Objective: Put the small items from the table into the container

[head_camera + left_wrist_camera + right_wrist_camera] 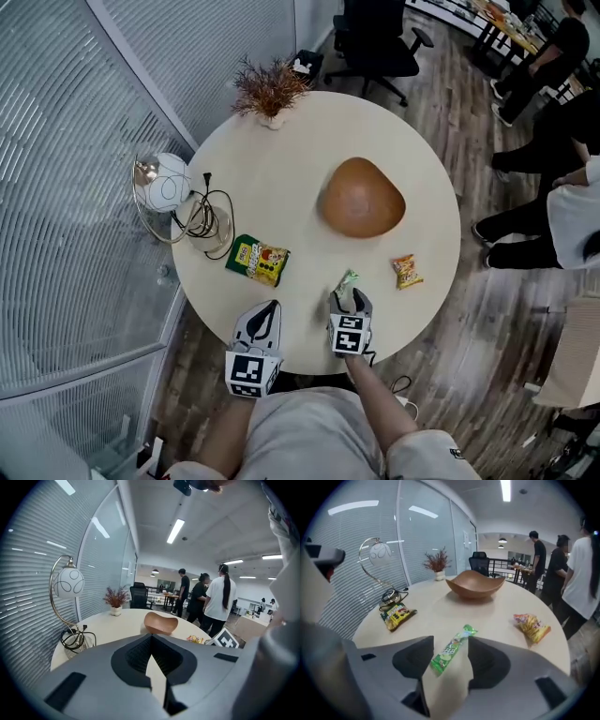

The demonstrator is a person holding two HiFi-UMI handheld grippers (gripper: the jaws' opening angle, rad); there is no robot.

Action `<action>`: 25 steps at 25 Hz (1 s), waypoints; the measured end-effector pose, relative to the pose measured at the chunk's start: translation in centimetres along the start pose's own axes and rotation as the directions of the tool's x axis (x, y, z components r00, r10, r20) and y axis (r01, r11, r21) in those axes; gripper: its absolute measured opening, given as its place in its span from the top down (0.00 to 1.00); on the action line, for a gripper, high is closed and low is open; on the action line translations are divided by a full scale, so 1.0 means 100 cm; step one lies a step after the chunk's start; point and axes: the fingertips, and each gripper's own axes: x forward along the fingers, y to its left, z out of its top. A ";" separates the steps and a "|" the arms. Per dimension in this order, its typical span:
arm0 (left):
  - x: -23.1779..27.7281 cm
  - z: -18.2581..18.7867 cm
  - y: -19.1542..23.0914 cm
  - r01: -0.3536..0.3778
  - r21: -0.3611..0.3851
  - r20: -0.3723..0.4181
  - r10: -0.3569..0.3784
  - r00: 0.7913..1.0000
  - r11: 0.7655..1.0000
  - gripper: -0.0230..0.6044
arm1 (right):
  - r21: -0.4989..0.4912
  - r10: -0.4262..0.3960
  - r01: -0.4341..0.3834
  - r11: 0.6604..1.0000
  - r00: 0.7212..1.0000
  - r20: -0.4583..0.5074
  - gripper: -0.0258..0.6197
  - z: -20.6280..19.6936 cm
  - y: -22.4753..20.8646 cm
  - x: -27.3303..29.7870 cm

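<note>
Forearm [377, 398] reaches forward, right tongs [350, 298] tilted down, astride green sachet [347, 279]

One round table [281, 150], and one wooden bowl [363, 198] on it. Snack packets, count three, all on the near side of the bowl: a green-and-yellow bag [257, 260] off to its left, a slim green packet [347, 280] straight in front, an orange packet [407, 271] to its right. One globe lamp [164, 187] far left of the bowl, one black cable [211, 217] coiled by it. One potted plant [268, 91] beyond the bowl, one office chair [375, 42] further back. Two grippers: left gripper [272, 306], right gripper [349, 298]. At least three people [562, 216] to the bowl's right.
</note>
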 end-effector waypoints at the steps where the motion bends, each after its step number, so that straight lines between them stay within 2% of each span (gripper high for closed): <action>1: 0.002 0.001 0.000 -0.010 0.000 -0.001 0.010 1.000 1.000 0.98 | -0.002 0.001 -0.001 1.000 1.000 -0.032 0.61 -0.005 -0.002 0.007; 6: 0.013 -0.001 -0.002 -0.040 -0.011 -0.027 0.039 0.999 0.999 0.98 | -0.029 0.000 -0.002 1.000 0.997 -0.079 0.62 -0.013 -0.006 0.029; 10: 0.021 -0.004 -0.006 -0.042 -0.013 -0.040 0.042 0.998 0.999 0.98 | -0.050 -0.011 0.005 0.999 0.992 -0.123 0.69 -0.023 -0.011 0.036; 12: 0.025 -0.004 -0.006 -0.046 -0.019 -0.040 0.045 0.998 0.999 0.98 | -0.065 0.005 -0.014 0.998 0.990 -0.139 0.70 -0.025 -0.011 0.037; 17: 0.030 -0.003 -0.003 -0.049 -0.028 -0.036 0.048 0.998 0.998 0.98 | -0.093 0.058 -0.074 0.993 0.984 -0.167 0.83 -0.025 -0.011 0.032; 21: 0.034 0.001 -0.006 -0.045 -0.034 -0.021 0.045 0.999 0.998 0.98 | -0.105 0.102 -0.112 0.988 0.990 -0.098 0.88 -0.008 -0.012 0.017; 25: 0.035 0.005 -0.007 -0.047 -0.042 -0.009 0.046 0.999 0.998 0.98 | -0.139 0.140 -0.124 0.982 0.984 0.109 0.88 0.071 -0.013 -0.012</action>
